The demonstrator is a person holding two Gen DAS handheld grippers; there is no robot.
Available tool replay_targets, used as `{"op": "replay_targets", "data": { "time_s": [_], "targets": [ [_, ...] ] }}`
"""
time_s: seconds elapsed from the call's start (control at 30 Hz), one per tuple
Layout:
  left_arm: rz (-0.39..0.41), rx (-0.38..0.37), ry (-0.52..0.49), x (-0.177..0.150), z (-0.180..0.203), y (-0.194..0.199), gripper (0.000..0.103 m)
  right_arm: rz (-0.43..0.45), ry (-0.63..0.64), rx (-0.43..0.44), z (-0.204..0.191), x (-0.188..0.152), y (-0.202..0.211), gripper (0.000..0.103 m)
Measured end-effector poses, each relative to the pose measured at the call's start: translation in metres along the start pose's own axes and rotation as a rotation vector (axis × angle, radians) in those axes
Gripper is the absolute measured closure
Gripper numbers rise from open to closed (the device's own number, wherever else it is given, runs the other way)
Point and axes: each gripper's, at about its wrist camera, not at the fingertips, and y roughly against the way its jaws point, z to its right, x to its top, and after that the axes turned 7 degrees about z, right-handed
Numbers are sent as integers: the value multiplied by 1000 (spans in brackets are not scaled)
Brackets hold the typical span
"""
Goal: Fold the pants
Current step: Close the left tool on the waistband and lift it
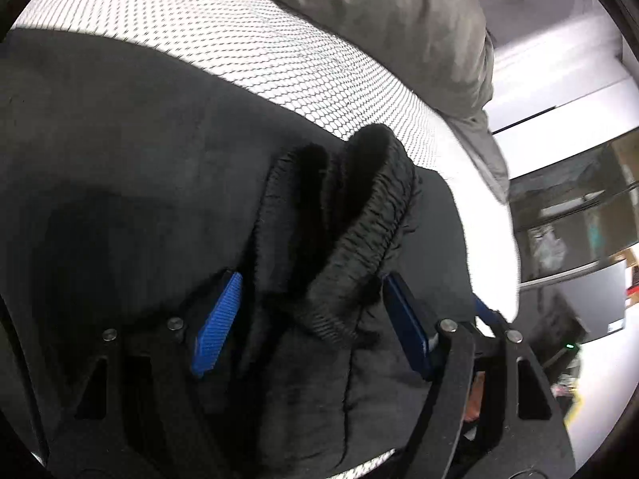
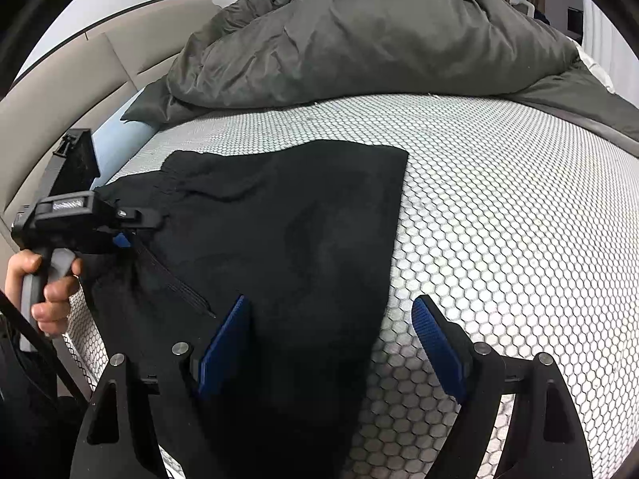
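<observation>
Pants: black soft-fabric pants (image 2: 279,239) w/ a ribbed elastic waistband (image 1: 359,215), lying flat-ish on the white honeycomb-mesh mattress (image 2: 499,207). Looks already folded over once imo.
Long axis: in the right wrist view it runs from about 6 o'clock up to 11–12 o'clock, far edge near the crumpled grey-green duvet (image 2: 359,40).
Left gripper (image 1: 307,311): blue pads spread apart, not pinching. Bunched waistband sits between them but the pads aren't pressing on it, so released.
Right gripper (image 2: 335,343): also wide open, holding nothing. Left pad is over the black cloth, right pad over bare mesh, so the pants' right edge runs up btwn the pads.
Who's nearer: left gripper is right on the waistband end at approx 9 o'clock in the right view; person's hand (image 2: 44,287) on its handle. Right one hangs over the near edge.
Next move (guess): prob both clamp their edges, then fold along the long axis.
Writing: small label on the left gripper's body, too blurry to read. No brands visible.
</observation>
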Motion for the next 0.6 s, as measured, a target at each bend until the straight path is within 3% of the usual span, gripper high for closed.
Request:
{"op": "replay_targets", "data": {
  "time_s": [0.07,0.23,0.3,0.37,0.47,0.6],
  "targets": [
    [-4,-49,55,2,-12,-1,33,-5,-4,-3,3,-1,-1,18],
    [-34,-110,48,5,-9,-10,33,-16,-14,12,5,-1,-5,18],
    [-39,-137,46,3,-6,-11,38,-22,-15,15,4,-1,-7,18],
    [-30,-138,55,1,-4,-10,63,-27,-12,12,4,-2,-9,18],
    [-6,-155,27,-4,2,-2,82,-33,-22,11,5,-2,-12,18],
    [-8,-196,-18,-8,12,7,82,-33,-17,-1,4,-1,-15,18]
  ]
}}
